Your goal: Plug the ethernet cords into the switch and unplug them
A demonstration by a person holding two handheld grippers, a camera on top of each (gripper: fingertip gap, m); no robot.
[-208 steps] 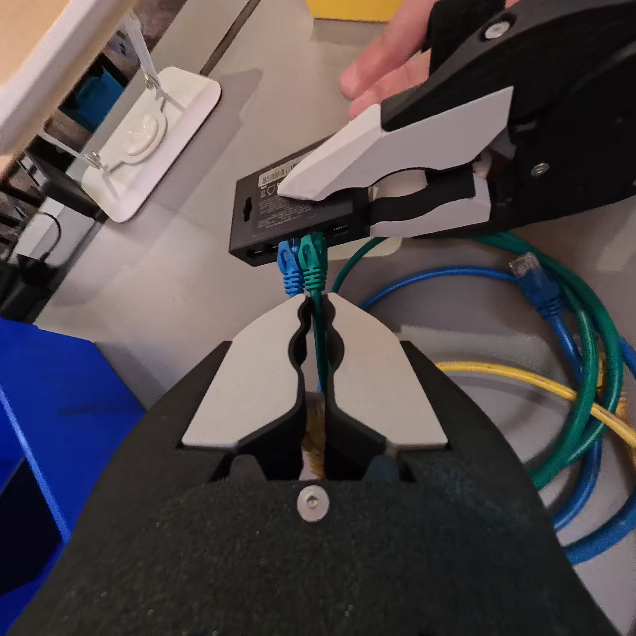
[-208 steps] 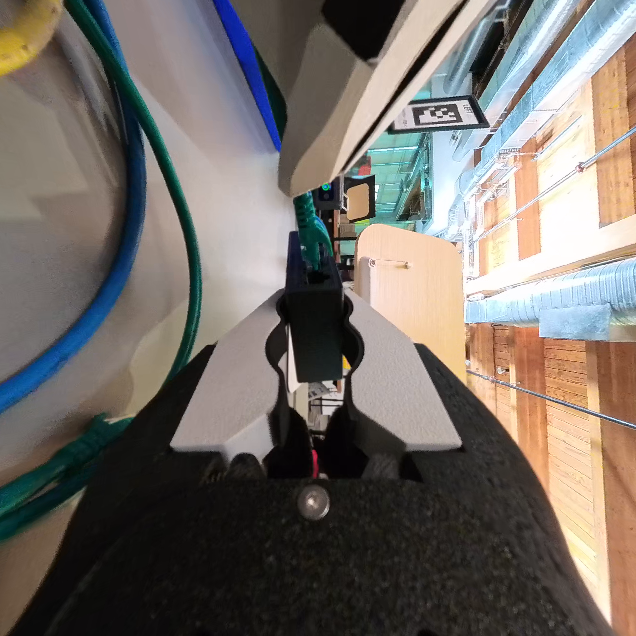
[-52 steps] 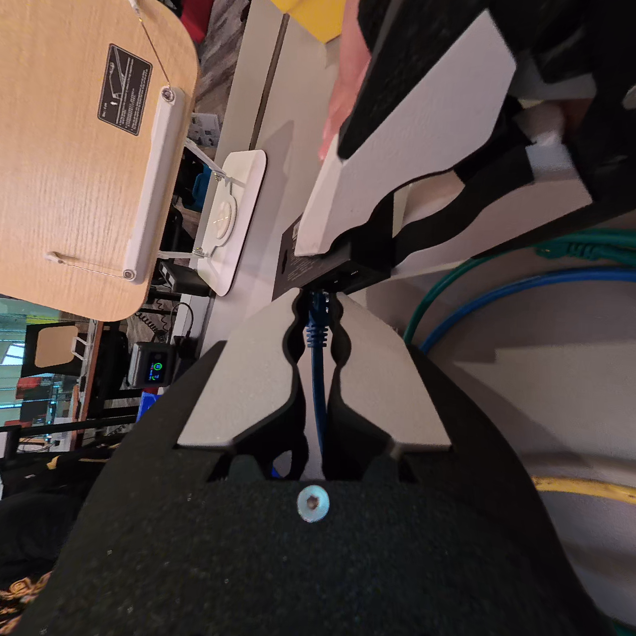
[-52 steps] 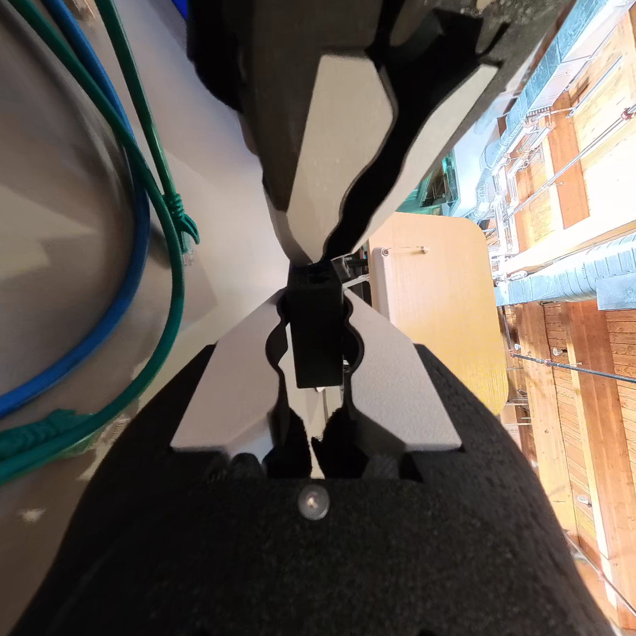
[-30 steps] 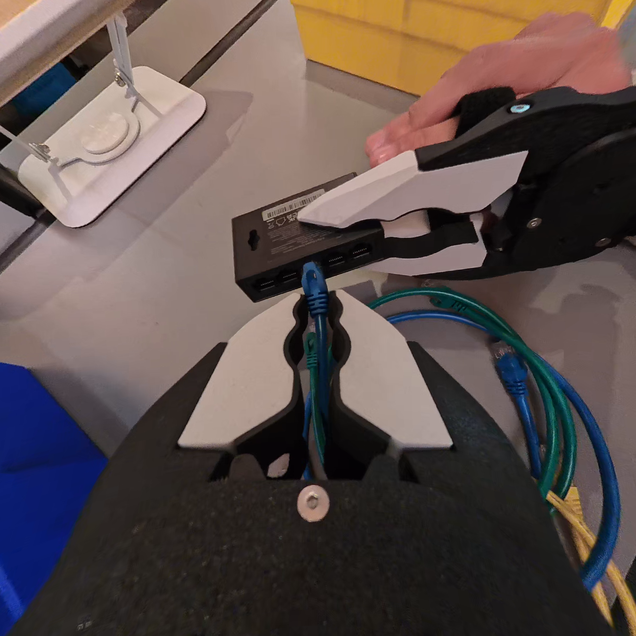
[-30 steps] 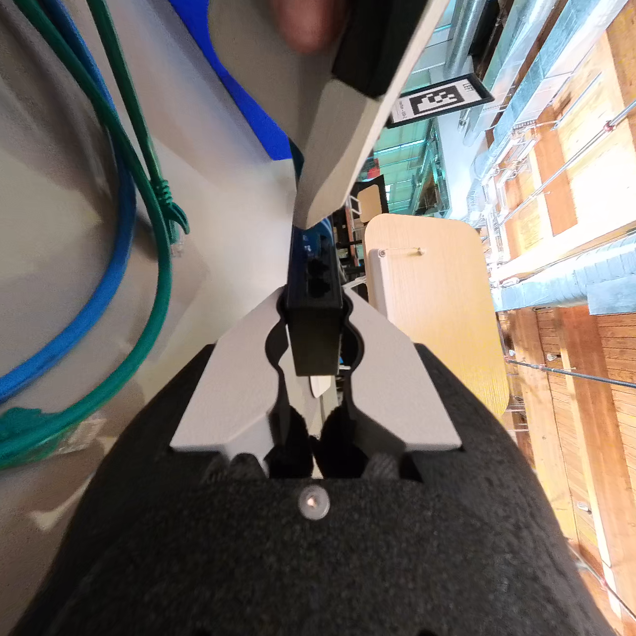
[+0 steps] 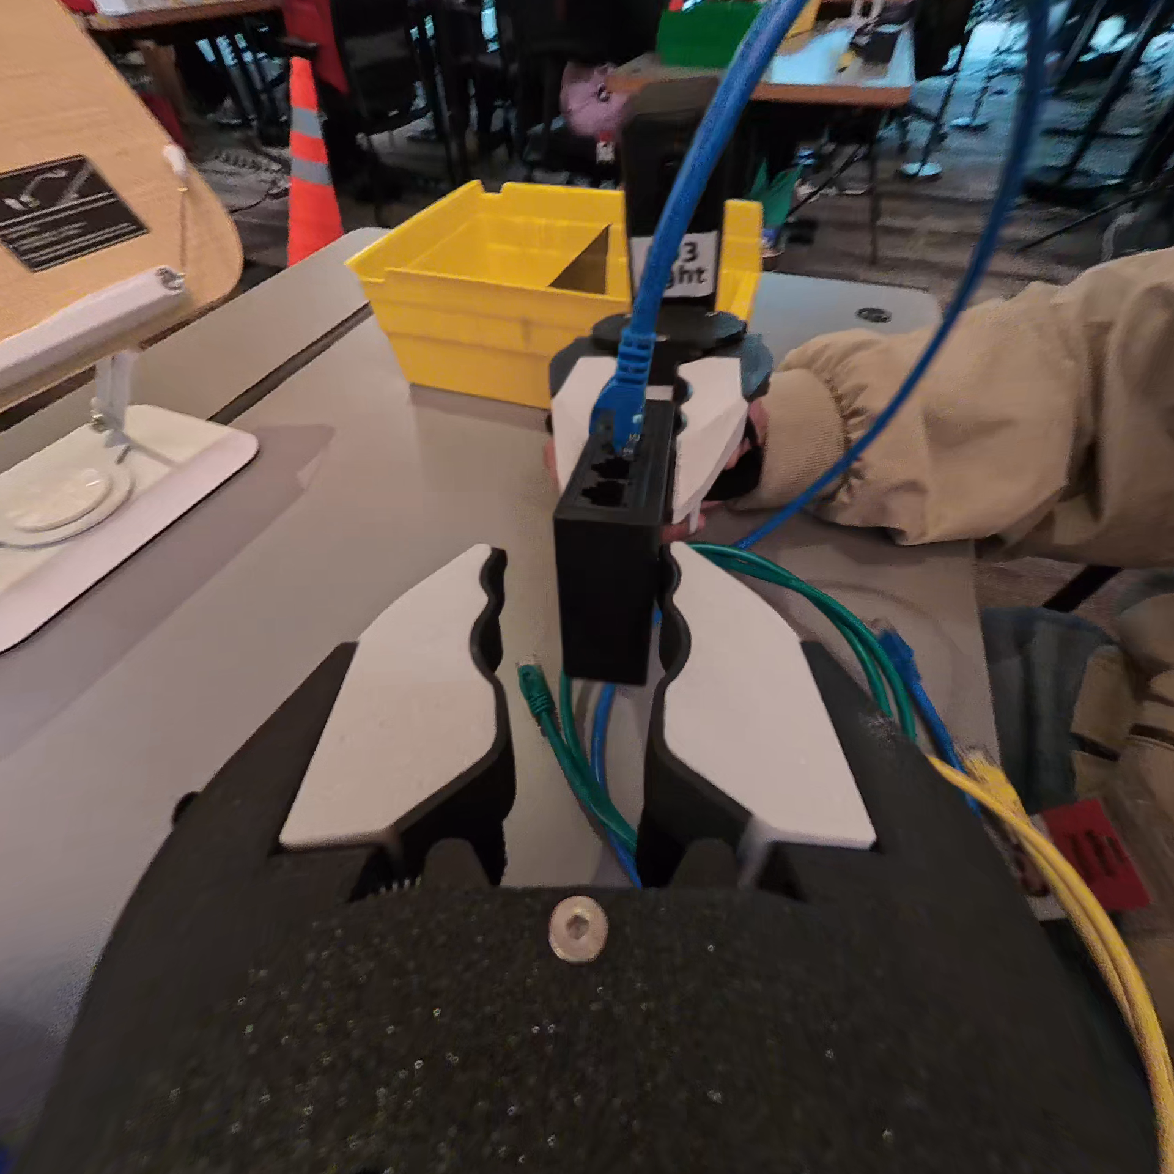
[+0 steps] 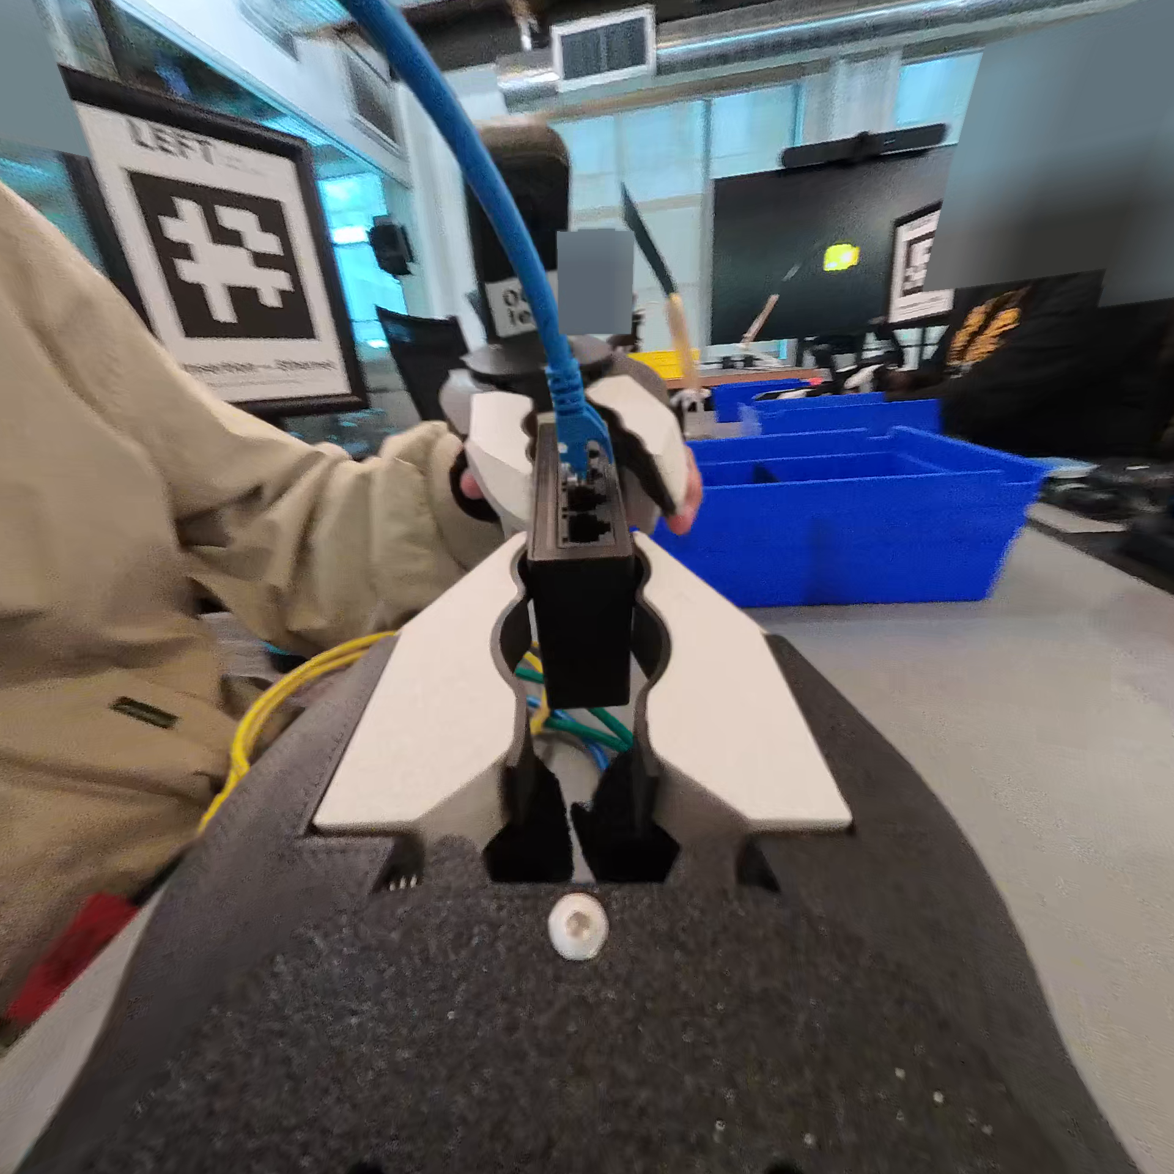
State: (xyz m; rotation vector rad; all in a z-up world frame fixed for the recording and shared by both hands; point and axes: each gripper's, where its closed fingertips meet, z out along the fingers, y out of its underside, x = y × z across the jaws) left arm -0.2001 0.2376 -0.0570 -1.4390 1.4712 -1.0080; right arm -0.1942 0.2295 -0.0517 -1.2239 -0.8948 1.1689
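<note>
The grey table (image 7: 381,457) carries a yellow bin (image 7: 483,305) on one side and a blue bin (image 8: 845,540) on the other; above it the right gripper (image 8: 581,559) pinches the black switch (image 8: 581,610) tight between its jaws; the left gripper (image 7: 581,572) stands wide open, one finger touching the switch; a blue cord (image 7: 626,387) sits plugged into a port; green cords (image 7: 572,756) lie loose beneath.
</note>
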